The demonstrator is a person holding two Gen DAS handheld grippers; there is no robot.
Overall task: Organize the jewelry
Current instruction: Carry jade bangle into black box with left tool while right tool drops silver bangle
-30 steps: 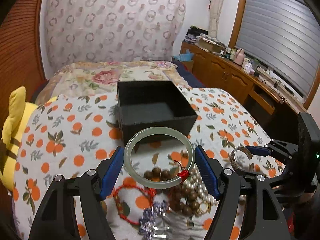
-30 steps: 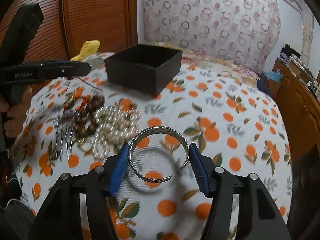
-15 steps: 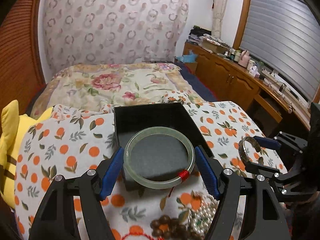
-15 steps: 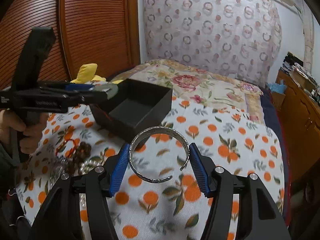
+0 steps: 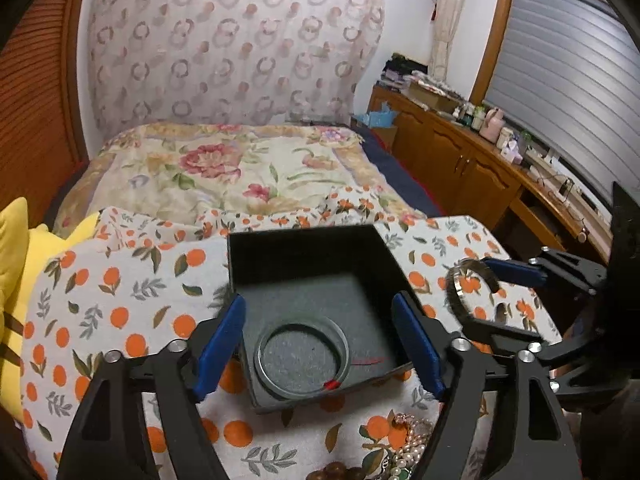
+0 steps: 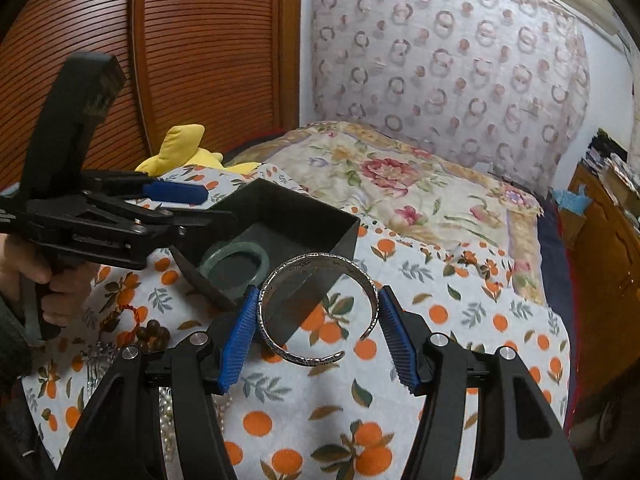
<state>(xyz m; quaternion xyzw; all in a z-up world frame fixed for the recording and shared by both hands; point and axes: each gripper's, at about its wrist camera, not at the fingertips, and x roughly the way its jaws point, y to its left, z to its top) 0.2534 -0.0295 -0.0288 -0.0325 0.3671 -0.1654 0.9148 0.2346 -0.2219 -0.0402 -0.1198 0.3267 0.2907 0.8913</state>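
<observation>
A pale green jade bangle [image 5: 259,356] with a red thread lies flat on the floor of the open black box [image 5: 304,248]. My left gripper [image 5: 318,300] hovers over the box's near side. Its jaws are opening and stand clear of the bangle, with nothing between the pads. The right wrist view shows the same bangle [image 6: 236,246] inside the box [image 6: 320,216], below the left gripper [image 6: 204,204]. My right gripper [image 6: 318,300] is shut on an engraved silver cuff bracelet [image 6: 320,258], held above the cloth just right of the box. That cuff [image 5: 454,284] also shows at the right.
A heap of pearls and brown beads [image 5: 408,452] lies on the orange-print cloth [image 5: 120,300] in front of the box. A yellow plush toy [image 5: 16,264] sits at the left edge. A floral quilt [image 5: 240,164] is behind, wooden cabinets [image 5: 460,160] to the right. A hand [image 6: 24,268] holds the left gripper.
The left gripper moved forward over the black box and let go of the jade bangle, which now lies inside. The right gripper carried the silver cuff closer to the box.
</observation>
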